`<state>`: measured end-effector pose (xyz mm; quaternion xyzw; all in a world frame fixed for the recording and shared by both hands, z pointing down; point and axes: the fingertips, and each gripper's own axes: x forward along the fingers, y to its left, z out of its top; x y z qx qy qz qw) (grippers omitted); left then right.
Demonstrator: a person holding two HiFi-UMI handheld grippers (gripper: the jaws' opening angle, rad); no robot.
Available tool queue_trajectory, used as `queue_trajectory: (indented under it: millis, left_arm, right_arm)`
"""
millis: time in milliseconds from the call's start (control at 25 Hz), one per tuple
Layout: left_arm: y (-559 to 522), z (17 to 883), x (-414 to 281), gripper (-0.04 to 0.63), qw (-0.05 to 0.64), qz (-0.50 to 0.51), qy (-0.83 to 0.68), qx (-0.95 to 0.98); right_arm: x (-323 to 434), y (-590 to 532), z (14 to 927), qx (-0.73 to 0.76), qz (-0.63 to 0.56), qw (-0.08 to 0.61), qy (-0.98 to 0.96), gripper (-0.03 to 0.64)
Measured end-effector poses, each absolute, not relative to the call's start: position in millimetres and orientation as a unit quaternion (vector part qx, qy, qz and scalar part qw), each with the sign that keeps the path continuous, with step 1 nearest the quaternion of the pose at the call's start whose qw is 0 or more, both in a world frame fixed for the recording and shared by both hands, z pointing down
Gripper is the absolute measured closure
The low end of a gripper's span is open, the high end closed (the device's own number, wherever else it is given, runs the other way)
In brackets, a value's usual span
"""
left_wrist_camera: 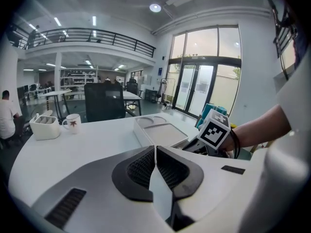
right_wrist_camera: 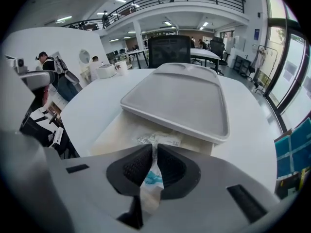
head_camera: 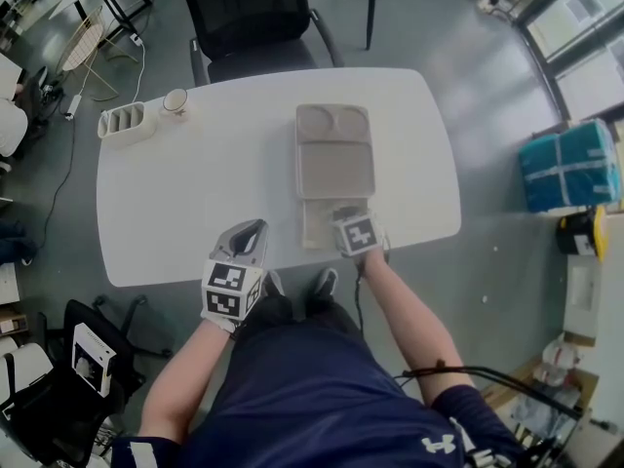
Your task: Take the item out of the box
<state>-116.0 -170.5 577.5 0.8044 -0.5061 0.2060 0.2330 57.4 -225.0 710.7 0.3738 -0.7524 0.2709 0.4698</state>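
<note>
A shallow beige box (head_camera: 314, 228) lies on the white table (head_camera: 195, 193), near its front edge. Its grey tray-shaped lid (head_camera: 334, 154) is slid away from me, so only the near end of the box (right_wrist_camera: 114, 132) is uncovered under the lid (right_wrist_camera: 180, 98). My right gripper (head_camera: 346, 217) is at that uncovered end. In the right gripper view the right gripper (right_wrist_camera: 155, 149) is shut on a clear plastic packet (right_wrist_camera: 156, 141) with teal print, which runs from the box up between the pads. My left gripper (head_camera: 255, 228) hangs over the table's front edge, left of the box. Its pads (left_wrist_camera: 141, 166) meet with nothing between them.
A white organiser (head_camera: 127, 122) and a mug (head_camera: 175, 100) stand at the table's far left corner. A black office chair (head_camera: 255, 13) is behind the table. A teal bundle (head_camera: 568, 167) sits on the floor to the right. My legs are at the near edge.
</note>
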Motion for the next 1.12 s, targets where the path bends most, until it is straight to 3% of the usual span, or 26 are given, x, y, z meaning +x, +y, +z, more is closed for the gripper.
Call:
queue_trajectory:
  millis: [600,1120]
  left_arm:
    - [-198.5,557.0,-105.0,0.56,0.215,0.182,-0.495,0.822]
    - [-217.6,520.7,-99.1,0.56,0.187,0.151,-0.503,0.83]
  right_arm:
    - [50.4,-199.0,663.9,0.324,0.281,0.433,-0.793,0.586]
    - [44.6,-243.7,542.6,0.374,0.196,0.307,-0.853,0.588]
